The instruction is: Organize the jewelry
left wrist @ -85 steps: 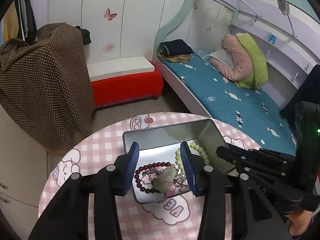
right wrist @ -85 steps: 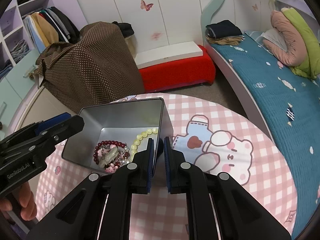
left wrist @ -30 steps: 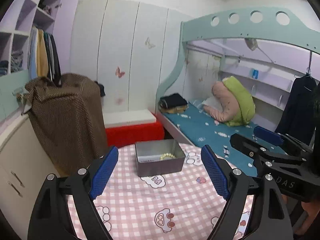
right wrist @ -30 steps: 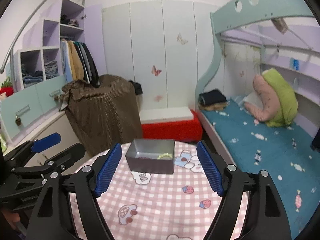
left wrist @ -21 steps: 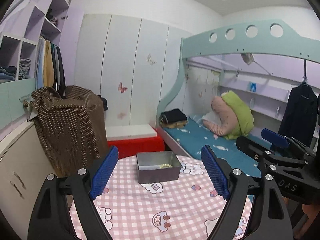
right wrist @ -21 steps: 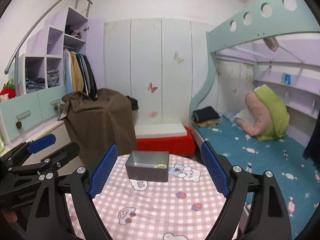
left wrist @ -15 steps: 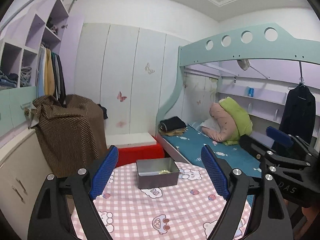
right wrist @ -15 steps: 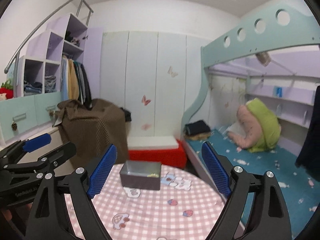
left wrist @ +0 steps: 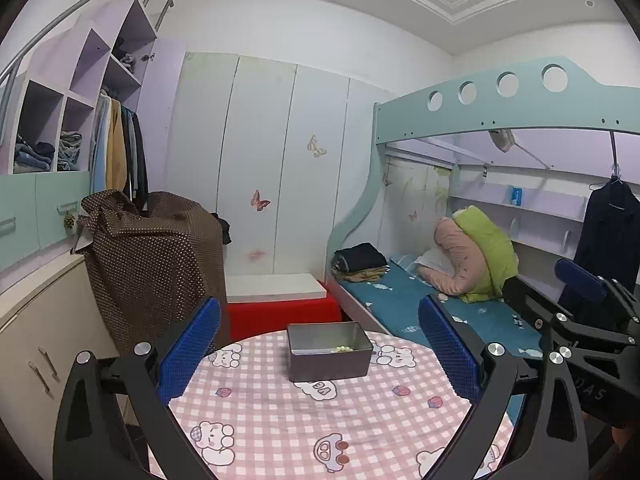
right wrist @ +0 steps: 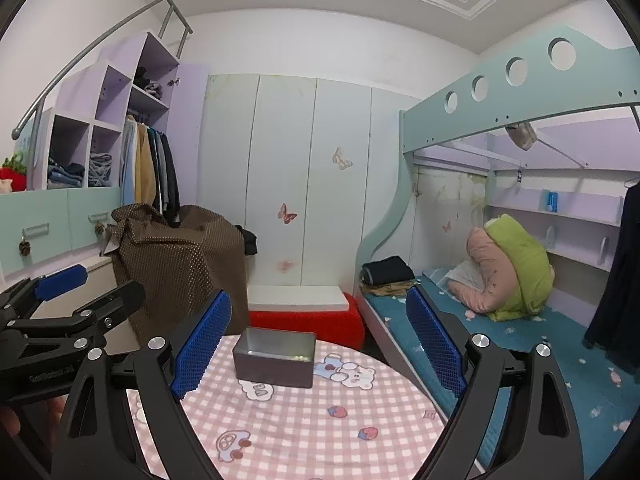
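Left gripper and right gripper: fingers spread wide, grasping nothing. Metal box at frame centre on the checked table; pale beads visible inside.

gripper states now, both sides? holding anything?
Left gripper: open, holding nothing.
Right gripper: open, holding nothing.
Both hang above the table, clear of the metal tin.
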